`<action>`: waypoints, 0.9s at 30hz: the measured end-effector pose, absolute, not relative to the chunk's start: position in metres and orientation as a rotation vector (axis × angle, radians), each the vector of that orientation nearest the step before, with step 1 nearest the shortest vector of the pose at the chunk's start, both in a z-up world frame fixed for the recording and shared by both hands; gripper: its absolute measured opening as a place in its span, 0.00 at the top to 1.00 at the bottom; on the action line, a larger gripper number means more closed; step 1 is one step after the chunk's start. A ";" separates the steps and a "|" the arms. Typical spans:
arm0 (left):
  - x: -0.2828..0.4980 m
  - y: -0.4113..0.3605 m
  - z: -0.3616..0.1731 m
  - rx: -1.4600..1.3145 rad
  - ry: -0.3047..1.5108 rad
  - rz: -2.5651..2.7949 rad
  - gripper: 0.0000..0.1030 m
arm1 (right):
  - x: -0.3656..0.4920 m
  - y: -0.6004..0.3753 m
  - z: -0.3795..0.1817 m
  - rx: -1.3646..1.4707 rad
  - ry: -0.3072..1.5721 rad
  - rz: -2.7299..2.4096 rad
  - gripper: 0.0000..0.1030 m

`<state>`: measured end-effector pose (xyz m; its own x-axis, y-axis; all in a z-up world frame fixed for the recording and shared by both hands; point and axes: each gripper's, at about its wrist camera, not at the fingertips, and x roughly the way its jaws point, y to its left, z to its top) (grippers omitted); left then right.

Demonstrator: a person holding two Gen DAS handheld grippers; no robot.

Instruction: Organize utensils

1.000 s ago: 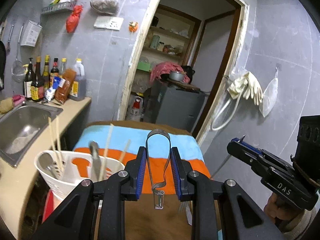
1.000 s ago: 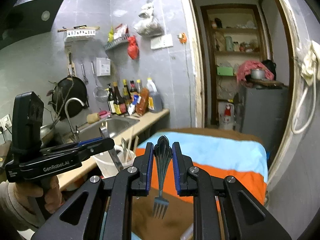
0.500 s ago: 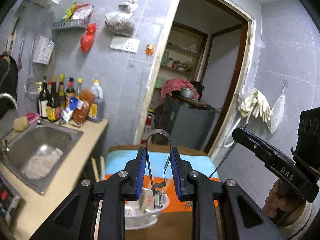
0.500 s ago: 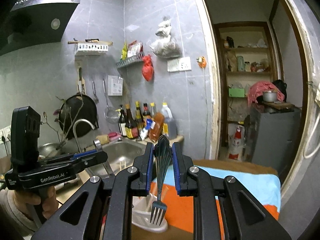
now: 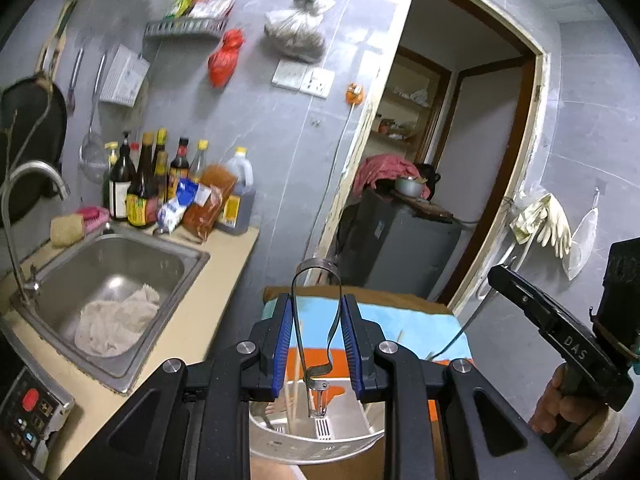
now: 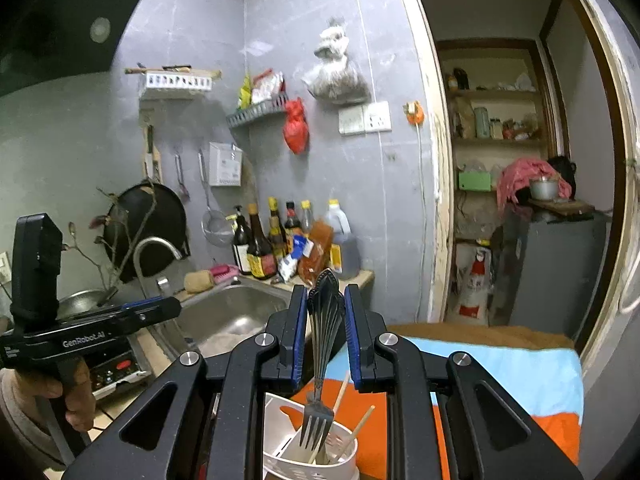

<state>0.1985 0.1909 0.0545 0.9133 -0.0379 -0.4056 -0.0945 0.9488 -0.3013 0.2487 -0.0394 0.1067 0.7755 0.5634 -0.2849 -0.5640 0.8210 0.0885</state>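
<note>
Kitchen corner with a steel sink (image 5: 120, 276) set in a counter, and a table under an orange-and-blue cloth (image 6: 500, 364). On the cloth stands the white utensil holder (image 6: 280, 420), divided into compartments and already containing chopsticks (image 6: 360, 424). The left gripper (image 5: 316, 344), seen in its own wrist view, is clamped on a bent metal peeler (image 5: 316, 320), its loop upward and its working end hanging just above the holder (image 5: 320, 440). The right gripper (image 6: 326, 340) is closed on the ornate handle of a fork (image 6: 320, 392), tines pointing down over a compartment of the holder; whether the tines have crossed the rim cannot be told. Step in hand, as judged: delivery of both held utensils into the holder. The next move probably calls for lowering each tool straight down into a free compartment, clear of the chopsticks, then parting the jaws so that it drops upright
</note>
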 end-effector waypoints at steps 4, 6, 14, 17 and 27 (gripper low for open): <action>0.206 0.194 0.038 -0.311 0.460 0.016 0.78 | 0.258 -0.031 0.088 -0.017 0.346 0.583 0.84; 0.210 0.193 0.032 -0.297 0.475 0.009 0.78 | 0.261 -0.028 0.079 -0.024 0.366 0.573 0.84; 0.221 0.186 0.010 -0.254 0.532 -0.027 0.78 | 0.271 -0.018 0.048 -0.045 0.458 0.534 0.84; 0.225 0.185 0.003 -0.246 0.551 -0.034 0.78 | 0.274 -0.017 0.042 -0.041 0.481 0.525 0.84; 0.234 0.186 -0.020 -0.254 0.631 -0.055 0.78 | 0.278 -0.014 0.028 -0.030 0.522 0.509 0.84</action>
